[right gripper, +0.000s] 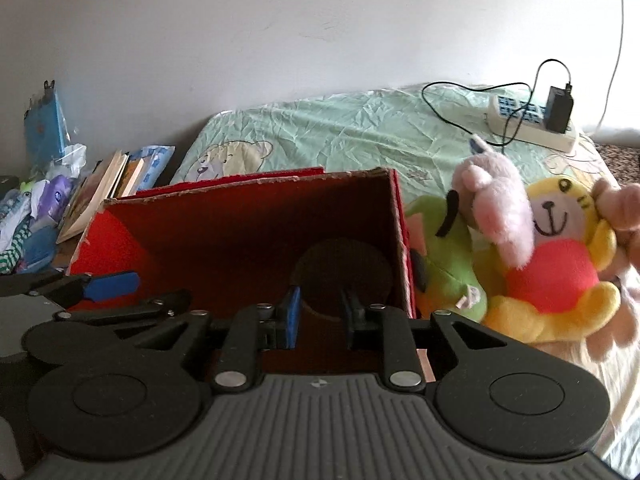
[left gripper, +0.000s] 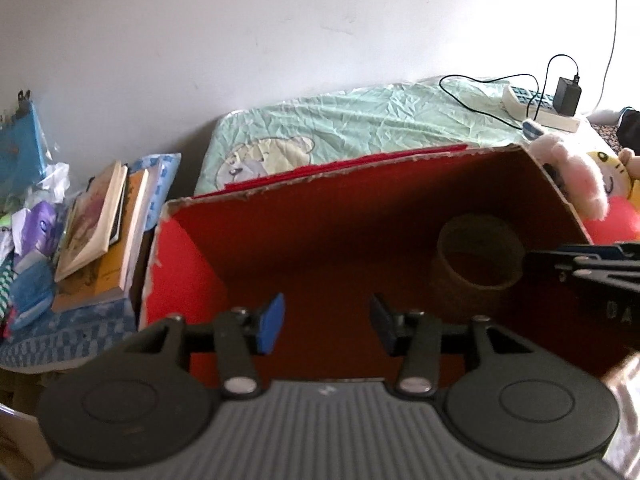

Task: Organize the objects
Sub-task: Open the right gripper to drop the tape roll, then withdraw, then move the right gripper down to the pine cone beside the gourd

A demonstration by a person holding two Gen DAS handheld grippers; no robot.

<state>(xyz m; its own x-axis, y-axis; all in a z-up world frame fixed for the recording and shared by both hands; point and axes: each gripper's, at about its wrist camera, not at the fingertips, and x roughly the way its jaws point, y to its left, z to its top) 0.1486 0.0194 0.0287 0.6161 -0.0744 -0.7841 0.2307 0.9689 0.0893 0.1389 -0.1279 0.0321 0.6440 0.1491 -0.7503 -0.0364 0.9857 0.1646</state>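
Observation:
A red cardboard box point(left gripper: 180, 264) stands open on the bed, with a brown tape roll point(left gripper: 480, 258) lying at its right end. My left gripper point(left gripper: 327, 324) hovers over the box's near side, open, with nothing between its blue pads. My right gripper point(right gripper: 322, 309) is open too. It hangs above the tape roll point(right gripper: 344, 270) inside the box point(right gripper: 120, 240) and holds nothing. Its fingers point(left gripper: 580, 258) reach in from the right in the left wrist view. Plush toys lie just right of the box: a pink one point(right gripper: 496, 208), a yellow bear point(right gripper: 560, 272) and a green one point(right gripper: 444, 248).
A green patterned sheet point(right gripper: 360, 132) covers the bed behind the box. On it lies a white power strip point(right gripper: 532, 122) with a black adapter and cables. Left of the box are stacked books point(left gripper: 100, 232) and a heap of bags and packets point(left gripper: 32, 216). A white wall is behind.

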